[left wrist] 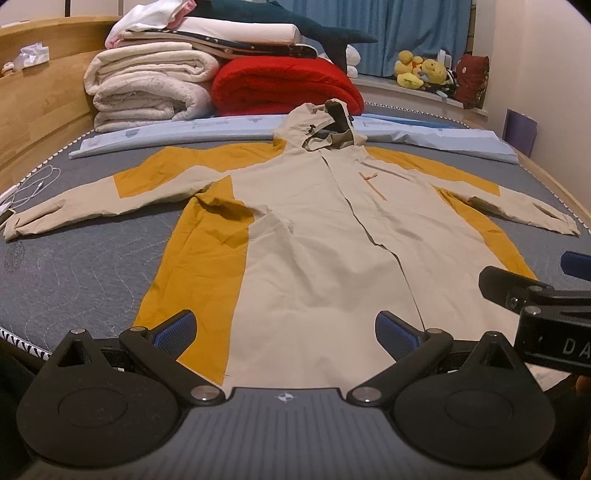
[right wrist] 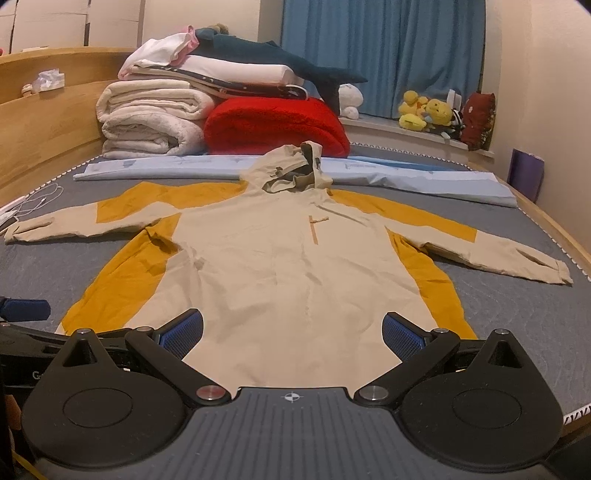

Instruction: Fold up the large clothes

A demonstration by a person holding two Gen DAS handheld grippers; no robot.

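One beige hooded jacket with mustard-yellow side and sleeve panels [left wrist: 314, 236] lies flat, front up, on the grey quilted mattress [left wrist: 81, 266]. Its long axis runs from the near edge of the mattress toward the far edge: hem nearest the cameras, hood [left wrist: 321, 125] at the far end. Two sleeves are spread straight out, one toward the left edge, one toward the right.

Two grippers are counted. The left gripper [left wrist: 286, 332] hovers at the near edge over the hem, its blue-padded fingers [left wrist: 177, 332] spread wide, nothing between them. The right gripper [right wrist: 291, 334] sits just beside it to the right, likewise spread and empty.

Behind the hood, across the mattress: one long pale-blue folded sheet [left wrist: 436, 138]. Beyond that, one red fleece blanket [left wrist: 284, 85] and a stack of white folded blankets [left wrist: 147, 88], with one dark teal plush shark [left wrist: 295, 26] on top. Yellow plush toys [left wrist: 421, 70] sit on the window ledge. A white cable [left wrist: 33, 184] lies near the left edge, beside the left cuff.
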